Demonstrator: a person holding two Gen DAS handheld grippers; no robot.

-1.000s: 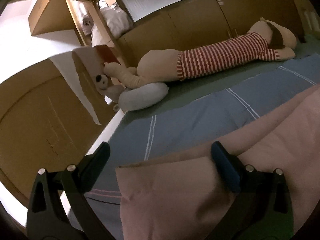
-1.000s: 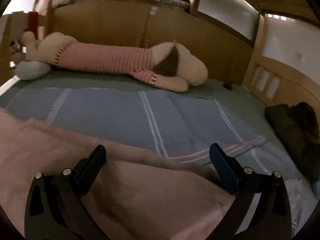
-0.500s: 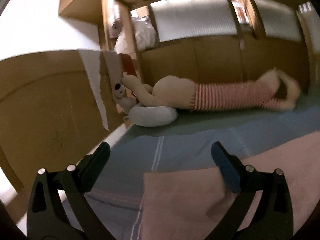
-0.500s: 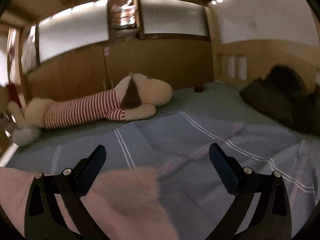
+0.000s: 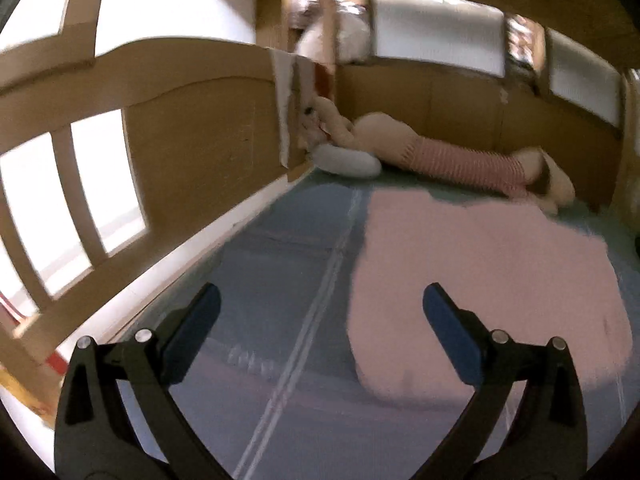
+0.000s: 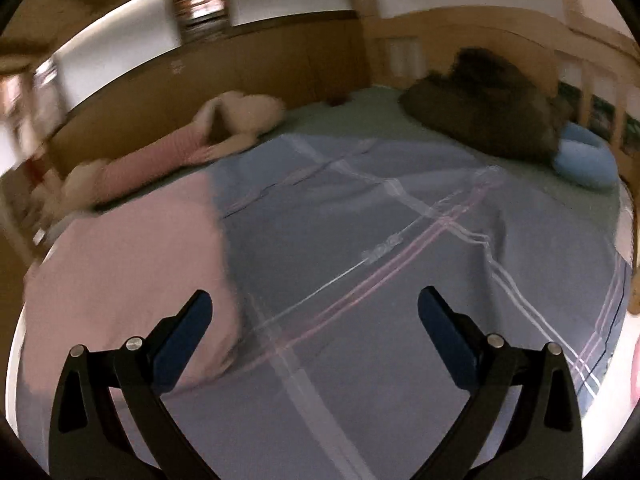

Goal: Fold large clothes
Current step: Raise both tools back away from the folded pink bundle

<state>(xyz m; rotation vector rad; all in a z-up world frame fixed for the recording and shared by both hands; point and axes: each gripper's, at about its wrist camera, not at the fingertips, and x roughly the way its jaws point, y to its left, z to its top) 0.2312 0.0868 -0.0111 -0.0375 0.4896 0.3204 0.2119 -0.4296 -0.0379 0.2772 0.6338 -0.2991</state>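
Soft pink garment lies rumpled on striped blue sheet, grippers empty.

No writing, label, brand or number can be read in either view. A small pale sticker on the wood panel at the upper left of the right wrist view is too blurred to make out, and so are the items on the shelf above it.
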